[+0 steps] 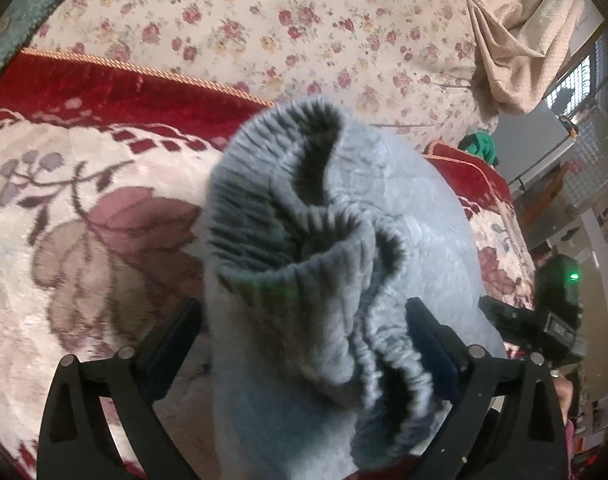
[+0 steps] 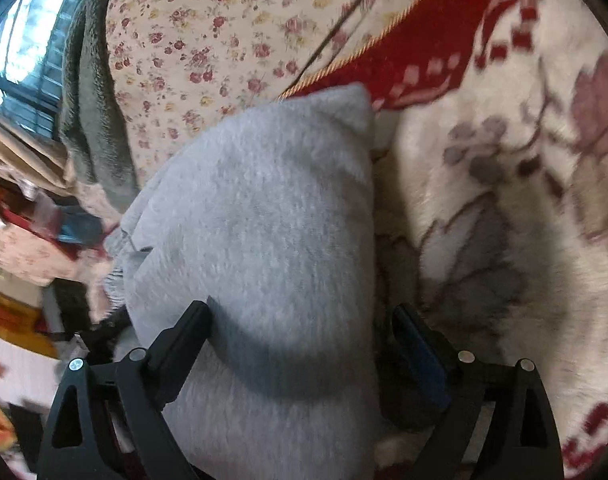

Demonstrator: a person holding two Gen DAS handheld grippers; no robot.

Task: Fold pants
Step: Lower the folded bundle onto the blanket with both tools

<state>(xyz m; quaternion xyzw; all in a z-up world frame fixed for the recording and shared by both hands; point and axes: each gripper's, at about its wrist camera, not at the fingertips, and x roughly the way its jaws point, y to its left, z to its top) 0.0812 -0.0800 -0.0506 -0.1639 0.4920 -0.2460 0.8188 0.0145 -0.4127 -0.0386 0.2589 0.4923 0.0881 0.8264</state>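
The light grey fleece pants (image 1: 311, 320) are bunched between the fingers of the left tongs (image 1: 304, 320). Their ribbed elastic cuffs (image 1: 264, 216) stand up in front of the camera, folded into wavy loops, with a darker grey inside. The two black fingers (image 1: 176, 340) sit on either side of the bundle and press against it, so the left tongs are clamped on the pants.

In the right wrist view, a smooth, thick part of the same grey pants (image 2: 256, 240) fills the gap of the right tongs (image 2: 300, 328). The left finger (image 2: 184, 344) touches the cloth, and the right finger sits just beside the edge of the cloth. I cannot tell if these tongs really grip the cloth or only surround it.

Under the pants lies a cream plush blanket with red border and large leaf pattern (image 1: 84, 220). Behind it is a pale sheet with small red roses (image 1: 284, 20). A beige cloth (image 1: 511, 60) hangs at the upper right of the left view. The other tongs (image 1: 551, 312), black with a green light, are near the right edge there.
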